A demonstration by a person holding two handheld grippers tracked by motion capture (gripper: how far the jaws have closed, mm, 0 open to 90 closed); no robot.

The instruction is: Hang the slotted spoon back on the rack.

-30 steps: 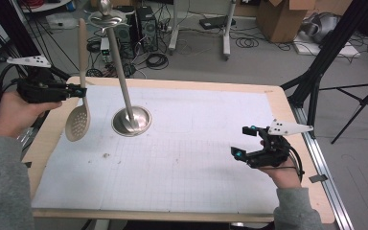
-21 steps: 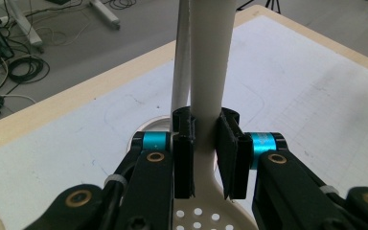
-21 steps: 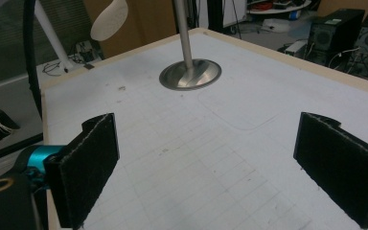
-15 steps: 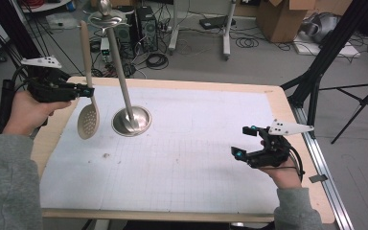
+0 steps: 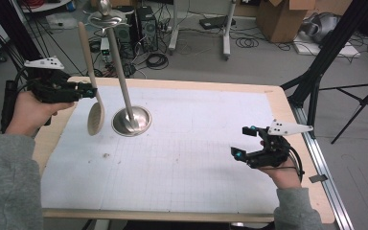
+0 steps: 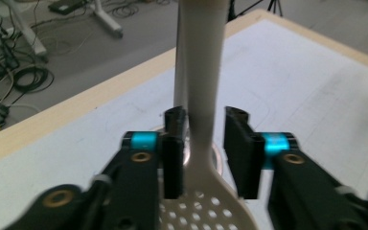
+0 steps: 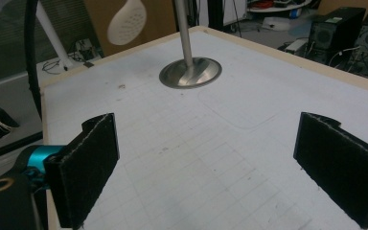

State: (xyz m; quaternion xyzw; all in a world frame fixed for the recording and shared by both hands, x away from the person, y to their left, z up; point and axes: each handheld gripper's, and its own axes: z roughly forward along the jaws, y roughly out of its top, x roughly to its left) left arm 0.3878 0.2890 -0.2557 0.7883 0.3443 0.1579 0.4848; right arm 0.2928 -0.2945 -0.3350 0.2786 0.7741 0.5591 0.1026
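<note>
2 tongs work a white-papered tabletop point(image 5: 182, 158) edged in pale wood. At the far left, the left tongs point(image 5: 87, 89) hang over the tabletop's left margin with a pale slotted spoon point(image 5: 95, 115) upright between the jaws, its perforated bowl down and clear of the paper, its long handle rising past the far edge. In the left gripper view the spoon's neck lies against 1 pad while a narrow gap shows at the other; the jaws have just been opening, so the grip looks loosened, with the spoon between them. Just right of the spoon stands a steel stand point(image 5: 132, 120), its round base on the paper near the far-left corner and its thin pole leaning up toward a small disc at the top. Spoon and pole stand near each other but apart. The right tongs point(image 5: 243, 142) sit low near the tabletop's right edge, well apart from the stand, jaws spread wide with nothing between them. Between the 2 tongs the paper lies bare across the middle and near side, save a small crumb point(image 5: 106, 155) near the left.
</note>
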